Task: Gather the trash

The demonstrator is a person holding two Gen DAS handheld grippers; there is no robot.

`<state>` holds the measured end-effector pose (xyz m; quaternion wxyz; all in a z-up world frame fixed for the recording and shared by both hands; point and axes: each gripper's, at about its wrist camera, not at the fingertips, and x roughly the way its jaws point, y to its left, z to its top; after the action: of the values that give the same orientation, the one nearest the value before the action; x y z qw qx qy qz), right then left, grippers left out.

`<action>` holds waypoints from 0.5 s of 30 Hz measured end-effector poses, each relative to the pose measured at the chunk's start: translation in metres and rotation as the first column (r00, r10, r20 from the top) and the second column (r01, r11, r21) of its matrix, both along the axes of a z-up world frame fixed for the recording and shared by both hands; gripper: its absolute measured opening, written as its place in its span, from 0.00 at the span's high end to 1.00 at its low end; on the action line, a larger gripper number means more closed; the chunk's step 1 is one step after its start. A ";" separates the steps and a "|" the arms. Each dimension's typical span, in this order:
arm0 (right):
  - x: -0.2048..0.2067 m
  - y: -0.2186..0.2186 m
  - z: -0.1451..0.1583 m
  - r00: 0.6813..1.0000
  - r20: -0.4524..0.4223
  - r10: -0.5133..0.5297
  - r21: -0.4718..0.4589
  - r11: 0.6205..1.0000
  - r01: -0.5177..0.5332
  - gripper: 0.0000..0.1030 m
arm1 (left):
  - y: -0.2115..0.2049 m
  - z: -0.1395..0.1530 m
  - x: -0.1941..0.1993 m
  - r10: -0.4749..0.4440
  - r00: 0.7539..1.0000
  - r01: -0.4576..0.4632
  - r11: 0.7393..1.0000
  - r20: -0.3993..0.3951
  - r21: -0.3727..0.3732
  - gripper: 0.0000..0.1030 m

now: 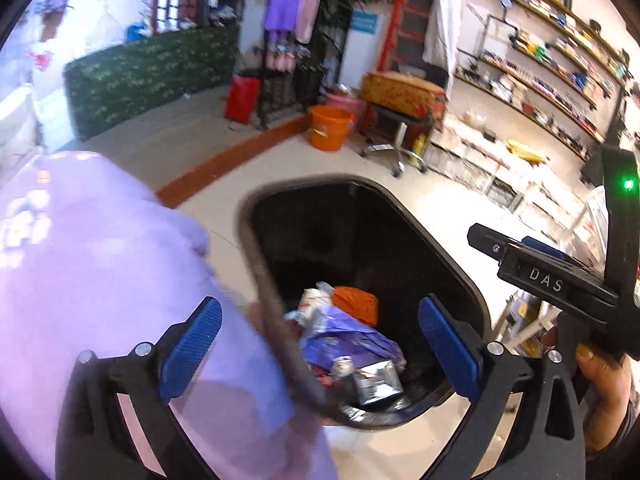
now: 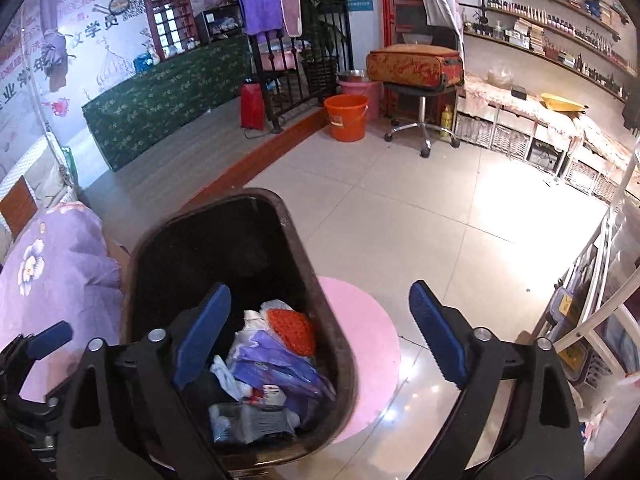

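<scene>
Two hand-held grippers hover over a dark bin standing on a pale tiled floor. The left gripper has its blue fingers spread wide, with nothing between them; the bin's near rim runs across the gap below. The right gripper is also wide apart and empty, one finger over the bin, the other over a pink mat that lies under the bin's right side. The trash sits heaped at the bottom of the bin: a purple bag, an orange mesh piece, white scraps and a silver packet. A purple cloth lies just left of the bin. An orange bucket stands well behind, near a stool.
</scene>
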<state>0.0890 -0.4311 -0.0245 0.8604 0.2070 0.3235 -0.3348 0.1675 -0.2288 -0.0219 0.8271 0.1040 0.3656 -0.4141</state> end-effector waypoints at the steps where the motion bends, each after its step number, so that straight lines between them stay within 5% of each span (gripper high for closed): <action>1: 0.002 0.005 0.003 1.000 0.012 0.012 -0.003 1.000 -0.012 0.08 | 0.006 0.005 0.002 0.020 1.000 -0.020 1.000 0.012 -0.002 0.06; 7: 0.020 0.051 0.022 0.994 0.041 0.101 -0.053 0.994 -0.099 0.05 | 0.056 0.024 0.003 0.134 0.988 -0.132 0.991 0.079 -0.030 0.06; 15: 0.040 0.130 0.045 0.959 0.110 0.260 -0.147 0.959 -0.243 0.05 | 0.132 0.038 0.000 0.336 0.928 -0.328 0.942 0.163 -0.075 0.06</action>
<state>0.1286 -0.3013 0.0209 0.9268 0.1279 0.2684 -0.2294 0.1672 -0.0968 0.0163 0.9160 0.0571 0.2948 -0.2658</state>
